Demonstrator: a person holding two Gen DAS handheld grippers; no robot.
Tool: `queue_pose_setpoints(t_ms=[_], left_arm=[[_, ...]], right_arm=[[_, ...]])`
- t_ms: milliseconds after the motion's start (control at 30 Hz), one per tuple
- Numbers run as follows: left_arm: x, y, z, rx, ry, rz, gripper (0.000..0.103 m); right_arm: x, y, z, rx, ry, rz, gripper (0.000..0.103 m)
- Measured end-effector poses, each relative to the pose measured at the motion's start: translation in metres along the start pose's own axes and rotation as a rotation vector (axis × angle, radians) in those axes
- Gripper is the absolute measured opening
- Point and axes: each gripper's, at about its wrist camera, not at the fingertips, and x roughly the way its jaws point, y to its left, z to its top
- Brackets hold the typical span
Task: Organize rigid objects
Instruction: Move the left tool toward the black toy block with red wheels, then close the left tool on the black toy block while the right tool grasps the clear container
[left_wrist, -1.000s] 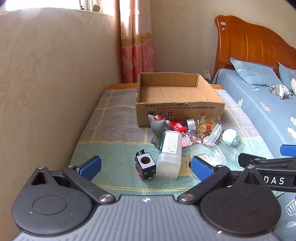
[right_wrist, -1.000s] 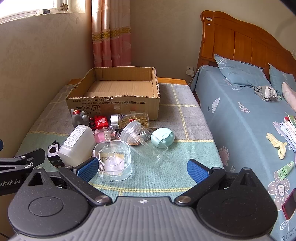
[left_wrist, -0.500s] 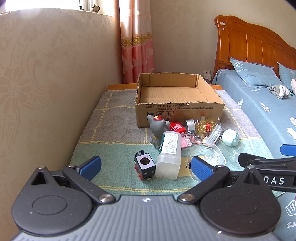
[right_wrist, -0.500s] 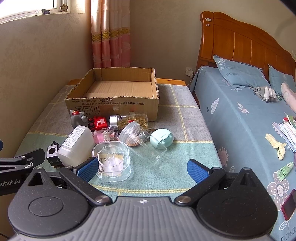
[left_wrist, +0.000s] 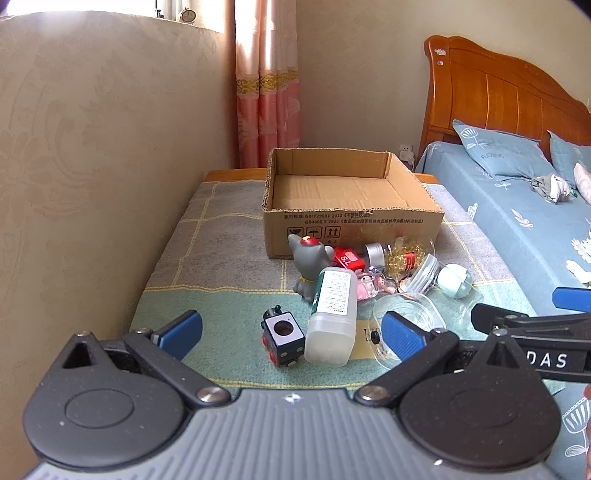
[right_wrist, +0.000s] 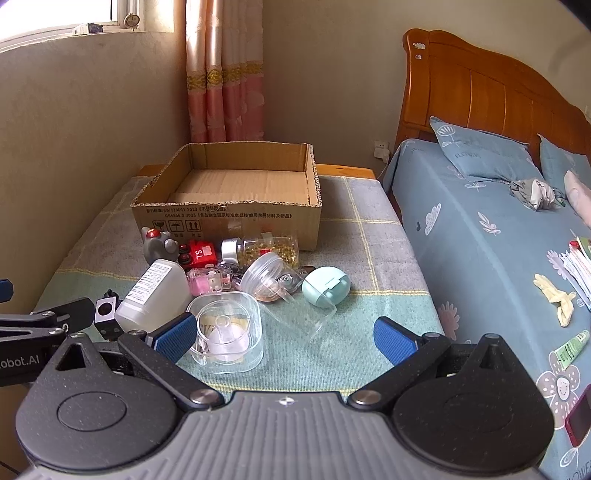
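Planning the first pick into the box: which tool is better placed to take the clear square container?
Right, probably. The clear square container lies just ahead of the open right tool, beside its left finger. The open left tool faces the black cube and white bottle instead.

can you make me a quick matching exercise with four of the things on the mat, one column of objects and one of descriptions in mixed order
Objects:
1. cardboard box
2. white bottle
3. mint green case
4. grey cat figure

Descriptions:
a. lying on its side next to the black cube
b. standing upright, red dot on its head
c. open and empty, behind the pile
d. rounded, at the right end of the pile

Pairs: 1-c, 2-a, 3-d, 4-b
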Motion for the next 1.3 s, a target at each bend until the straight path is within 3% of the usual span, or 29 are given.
queue_pose_setpoints(t_ms=[367,767,1100,1300], left_arm=[[0.022,0.018,-0.002,-0.017,-0.013,-0.061,0.102],[0.075,0.040,-0.001,-0.034,0.069,0.036,0.102],[0.110,0.043,0.002,-0.021,0.145,-0.006,0.102],[0.106,0.056,-0.003,-0.037,0.152,0.006,0.102]], right_arm=[[0.014,-0.002,0.001,-0.038,-0.030,0.029,0.103],[0.044,-0.010,0.002,-0.024,0.009,0.026,0.103],[0.057,-0.014,0.004,-0.002,0.024,0.010,0.103],[0.060,-0.017,0.004,0.002,0.025,0.010,0.103]])
